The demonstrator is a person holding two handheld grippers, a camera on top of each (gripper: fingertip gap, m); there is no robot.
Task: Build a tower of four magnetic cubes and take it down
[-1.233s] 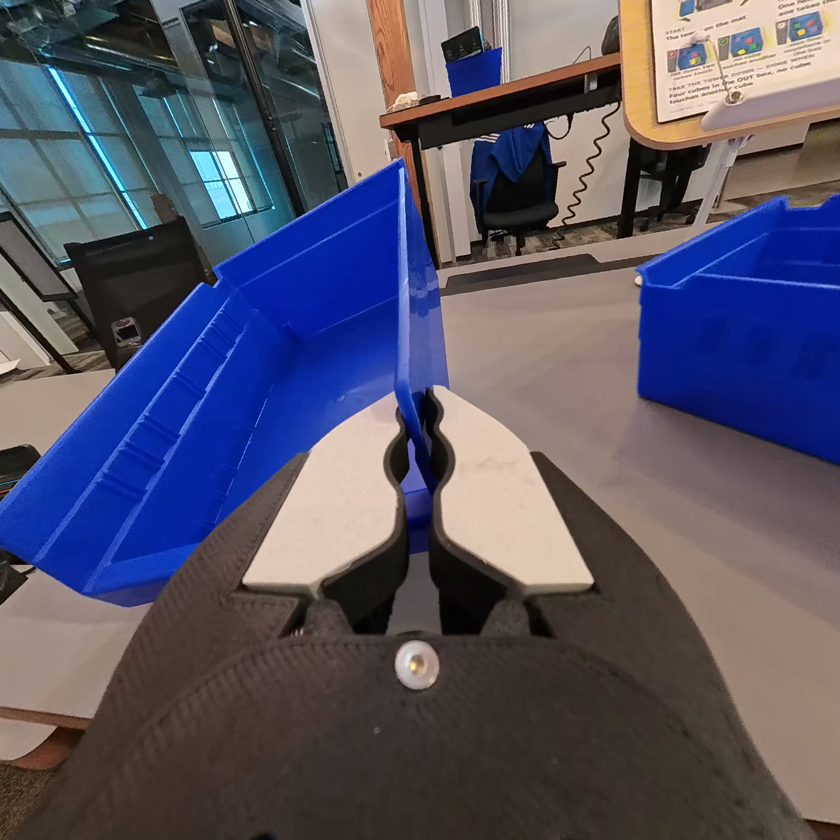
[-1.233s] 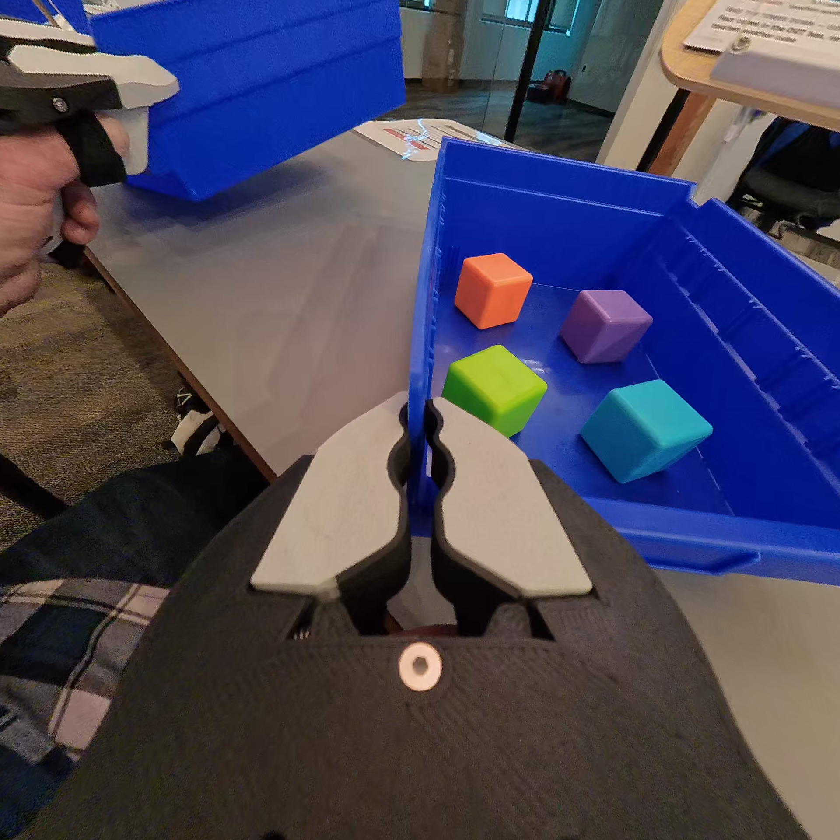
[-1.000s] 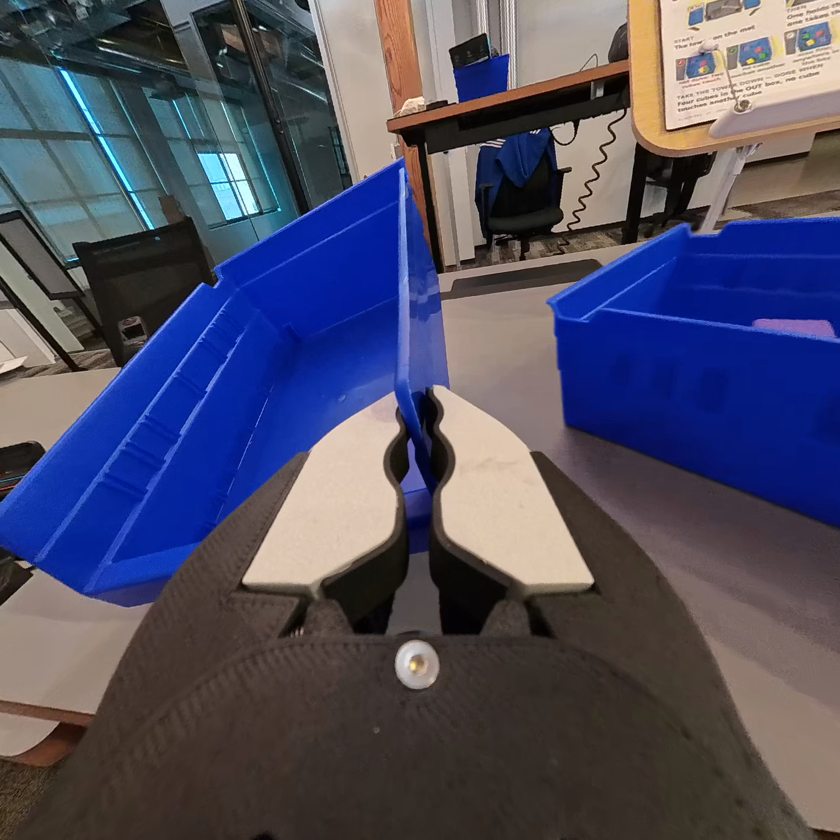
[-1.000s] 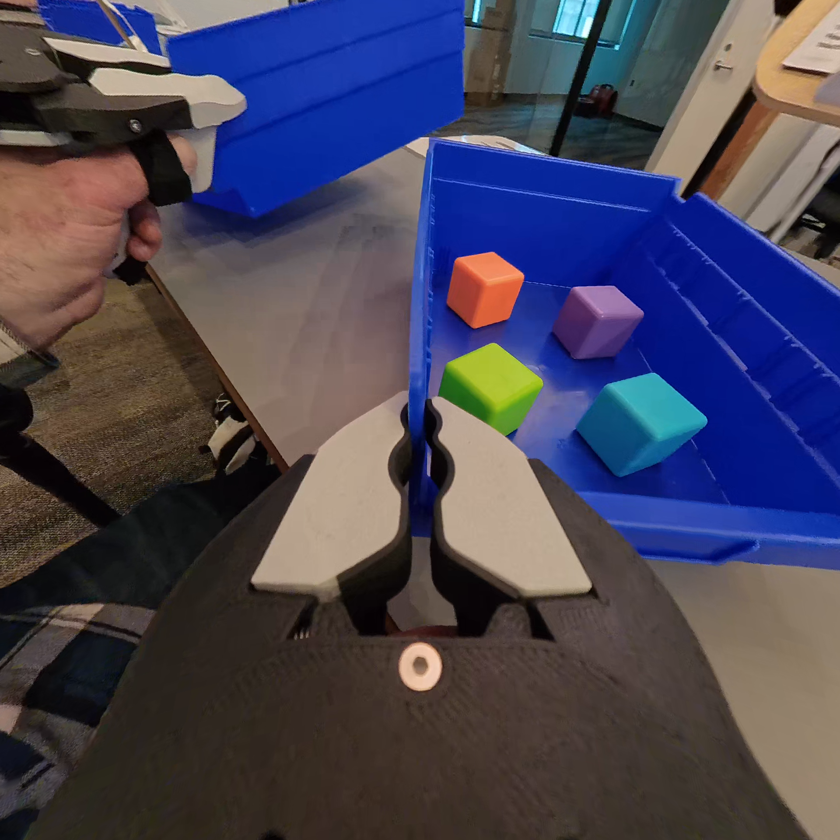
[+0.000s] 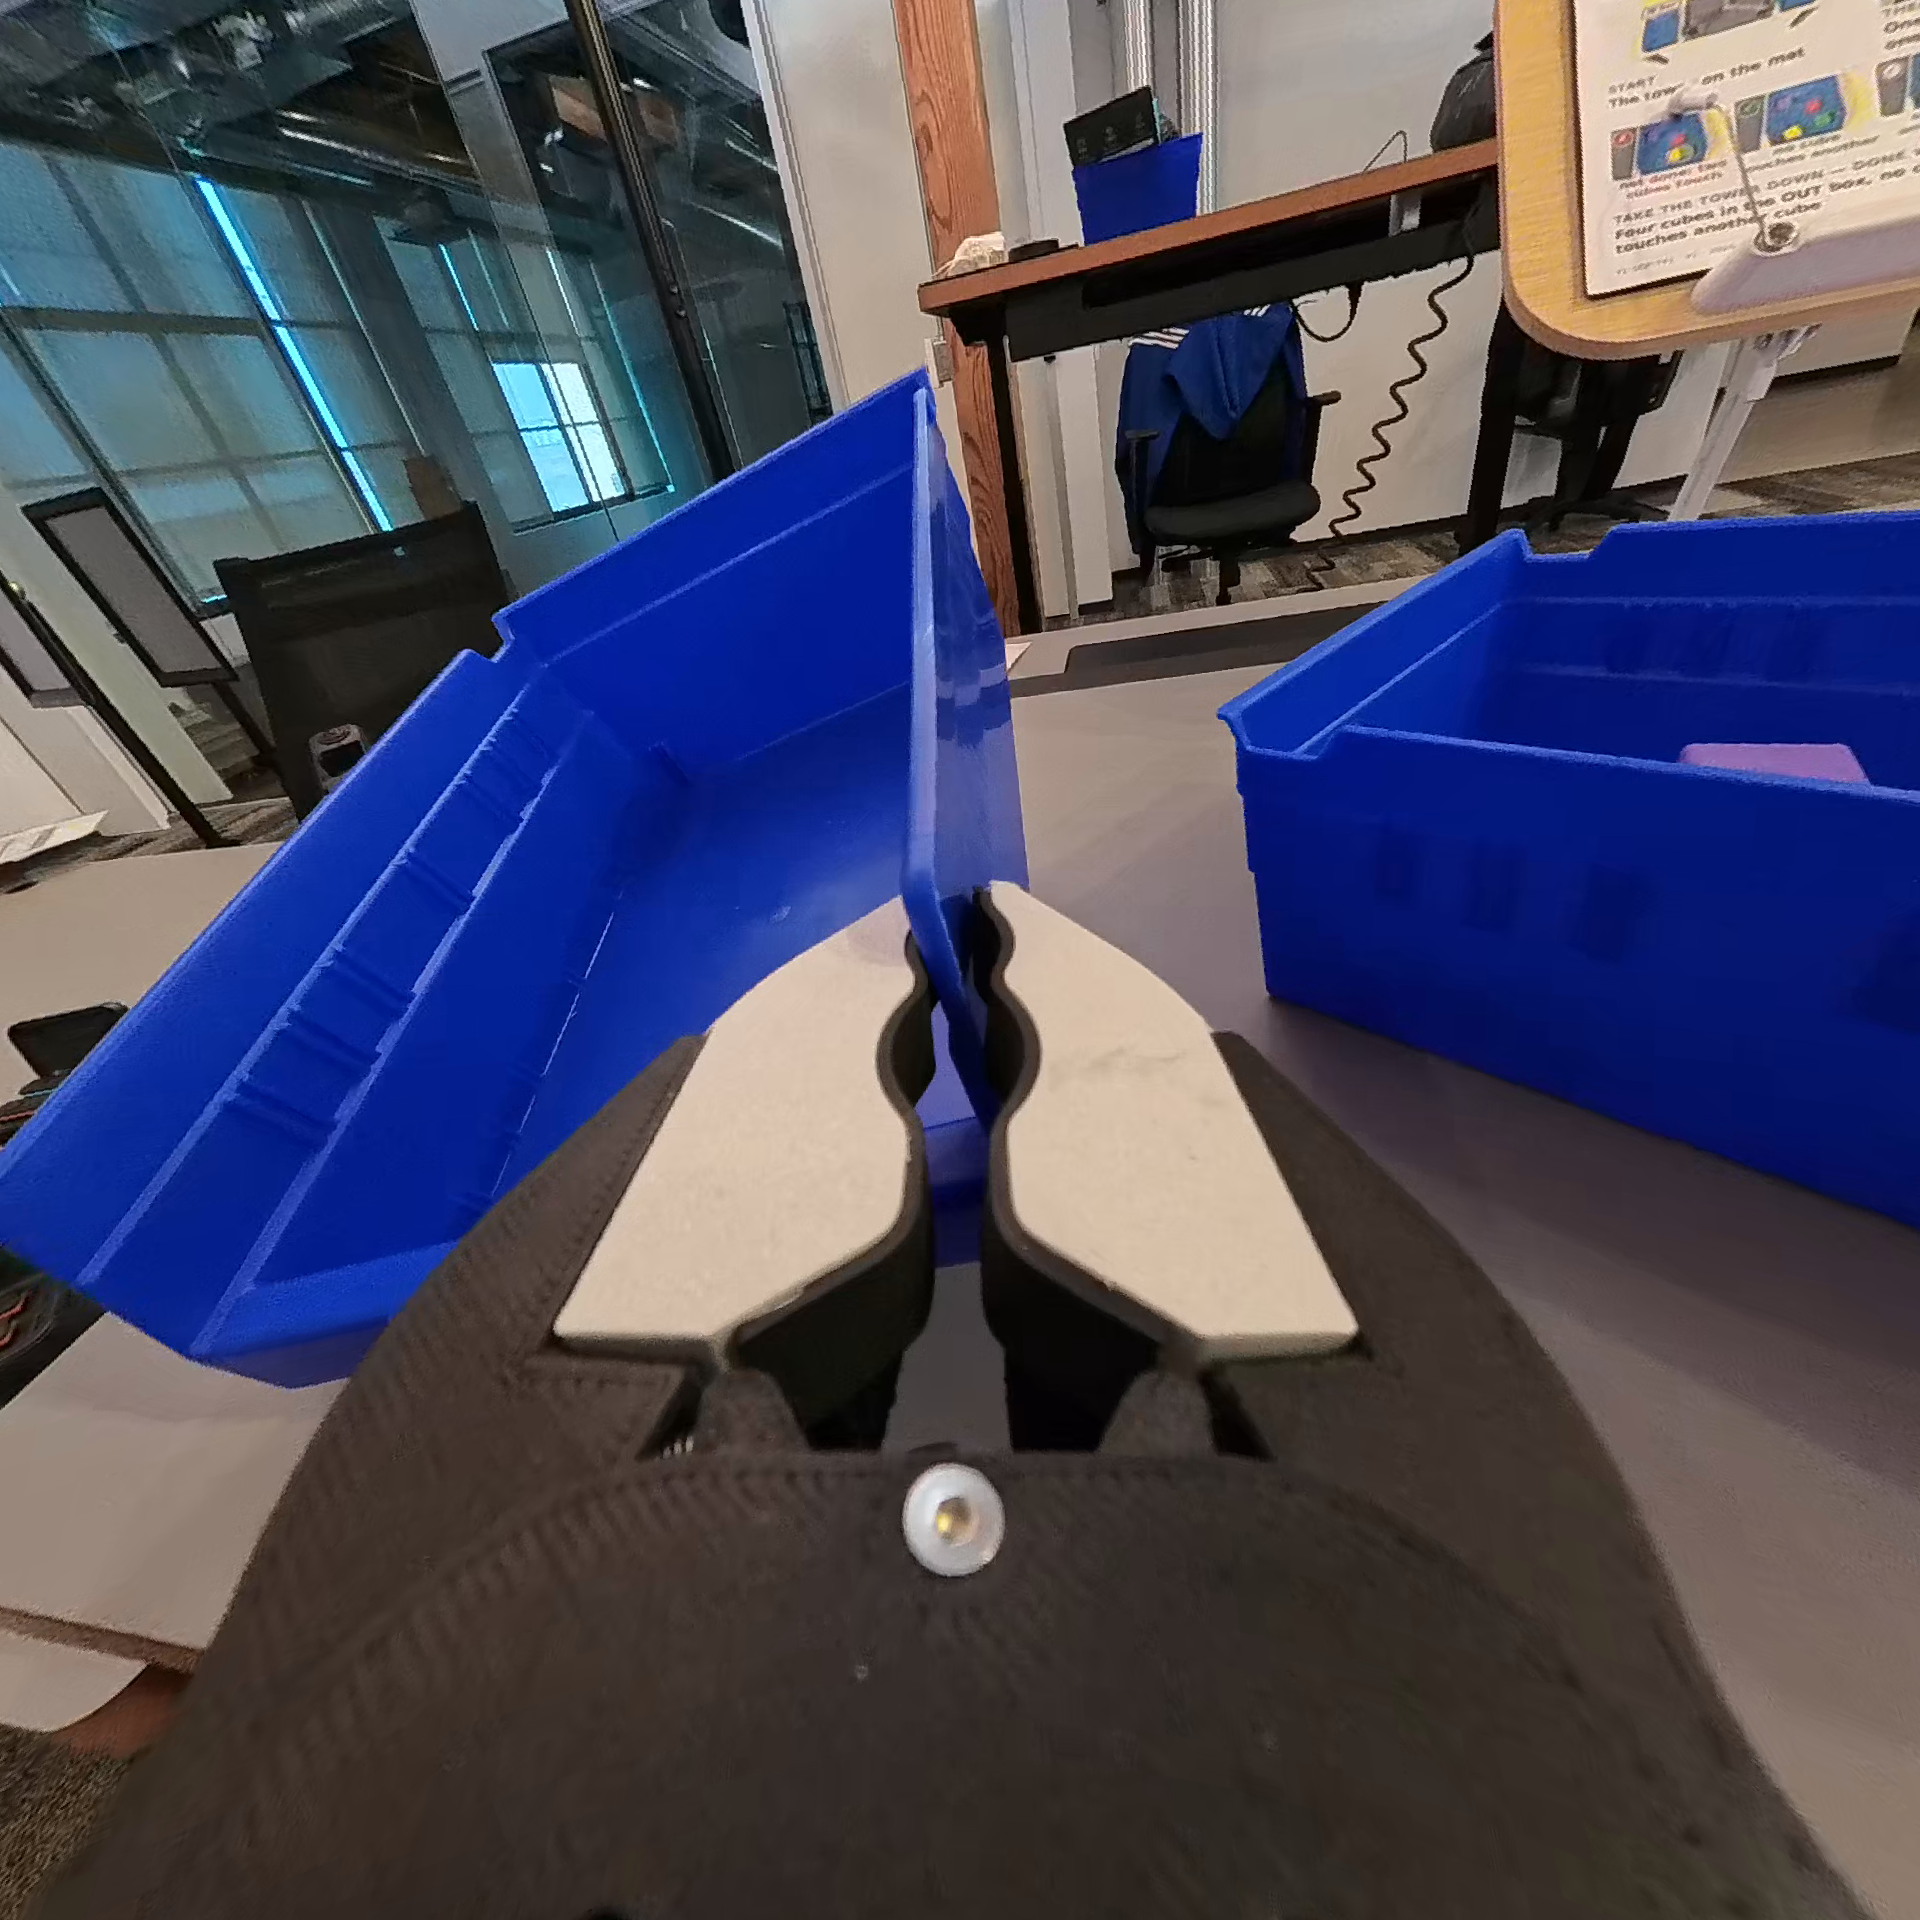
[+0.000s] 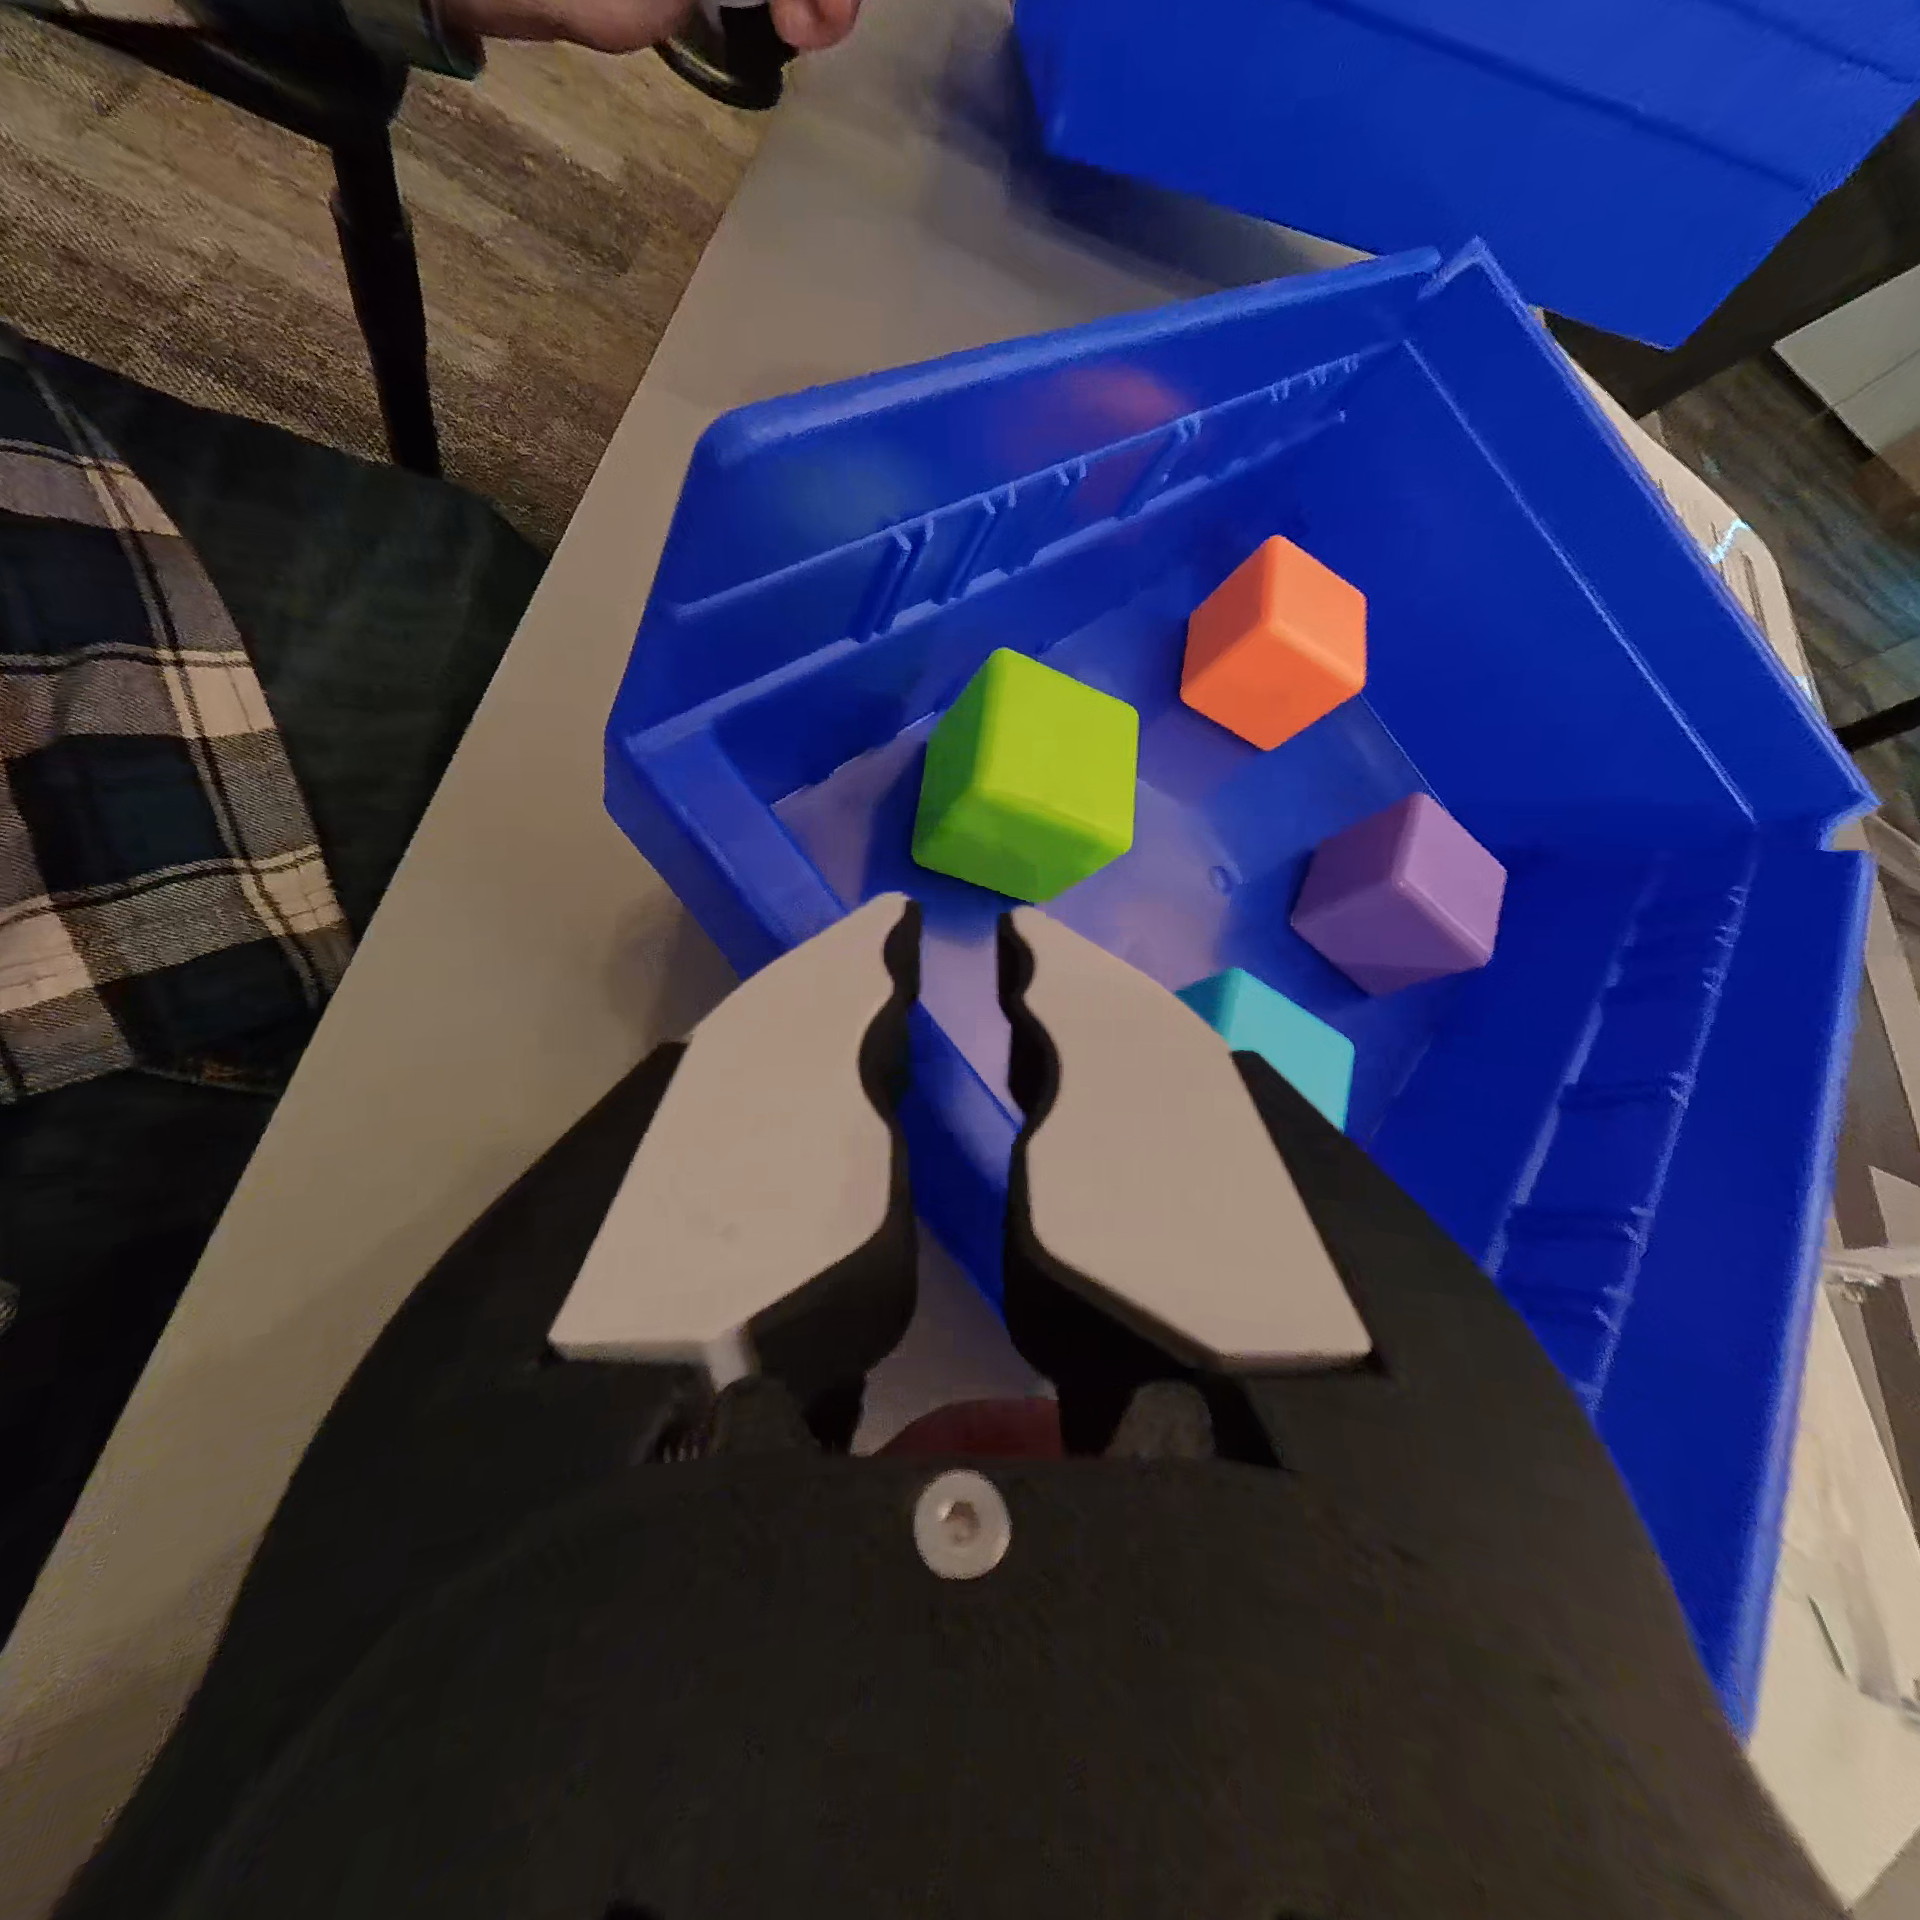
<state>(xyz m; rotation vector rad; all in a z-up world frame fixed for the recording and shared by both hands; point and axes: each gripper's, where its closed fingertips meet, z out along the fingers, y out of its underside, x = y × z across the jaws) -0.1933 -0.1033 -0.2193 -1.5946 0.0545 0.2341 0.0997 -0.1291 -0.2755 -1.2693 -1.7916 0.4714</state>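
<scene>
My left gripper (image 5: 951,904) is shut on the side wall of an empty blue bin (image 5: 416,987), which hangs tilted above the grey table (image 5: 1558,1403). A second blue bin (image 6: 1662,582) sits on the table and holds a green cube (image 6: 1023,774), an orange cube (image 6: 1273,644), a purple cube (image 6: 1397,894) and a teal cube (image 6: 1278,1039), all lying apart. My right gripper (image 6: 961,920) is slightly open, and that bin's near wall runs between its fingers. The teal cube is partly hidden behind the right finger. The cube bin (image 5: 1558,914) and the purple cube's top (image 5: 1771,764) also show in the left wrist view.
The empty bin (image 6: 1455,125) shows at the top of the right wrist view, with a person's hand (image 6: 644,16) beside it. The table's front edge runs along the left, with plaid clothing (image 6: 125,675) below it. A board bearing a printed sheet (image 5: 1745,135) stands at the back right. The gap from one gripper's tips to the other's is roughly 30 cm.
My right gripper's fingers have parted a little and its view has swung to look down into the cube bin. In the left wrist view the cube bin has come nearer. The left grip is unchanged.
</scene>
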